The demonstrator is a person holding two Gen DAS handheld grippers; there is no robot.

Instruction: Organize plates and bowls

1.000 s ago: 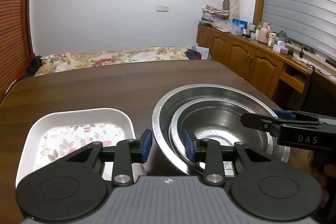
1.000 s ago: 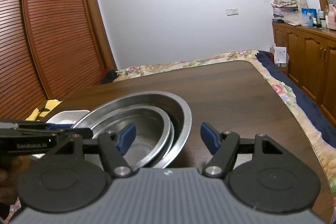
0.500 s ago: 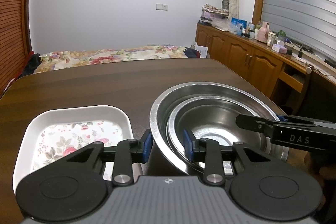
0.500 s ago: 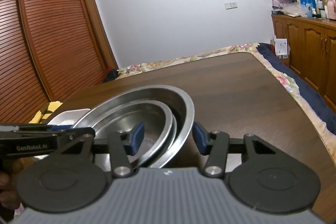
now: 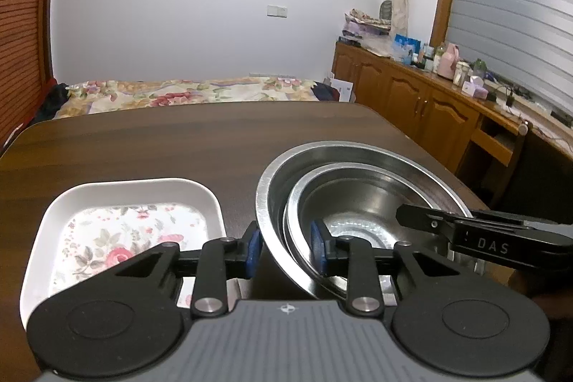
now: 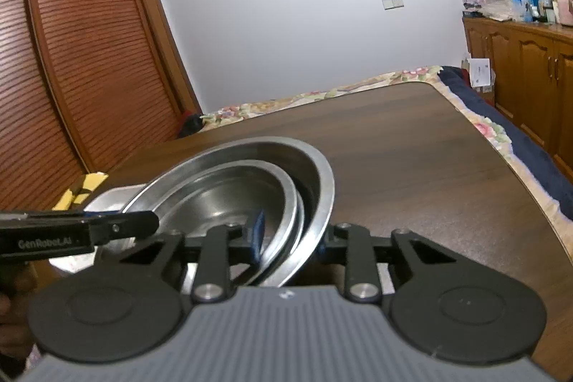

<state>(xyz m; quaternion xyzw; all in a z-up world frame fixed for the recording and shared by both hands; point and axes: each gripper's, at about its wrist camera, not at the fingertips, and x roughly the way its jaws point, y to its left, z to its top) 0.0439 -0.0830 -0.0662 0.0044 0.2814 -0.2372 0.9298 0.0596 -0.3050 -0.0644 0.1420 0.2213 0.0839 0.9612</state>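
Both grippers have their jaws closed on the nested steel bowls: the left gripper (image 5: 285,248) pinches the near left rims, one blue pad outside the big bowl (image 5: 358,160) and one inside the small bowl (image 5: 361,203); the right gripper (image 6: 292,233) clamps the right rims the same way, its outer pad mostly hidden behind the wall. Nested off-centre, the small bowl sits toward the near side of the big one. They are near the table's (image 5: 161,145) right edge, toward its near end. Just left of the bowls sits a white tray (image 5: 118,192) with a floral bottom, close but apart from them. Beyond both, the dark wood is bare to the far edge, where a floral bedspread (image 5: 186,92) begins. Both bowls are shiny, with flat brushed rims.
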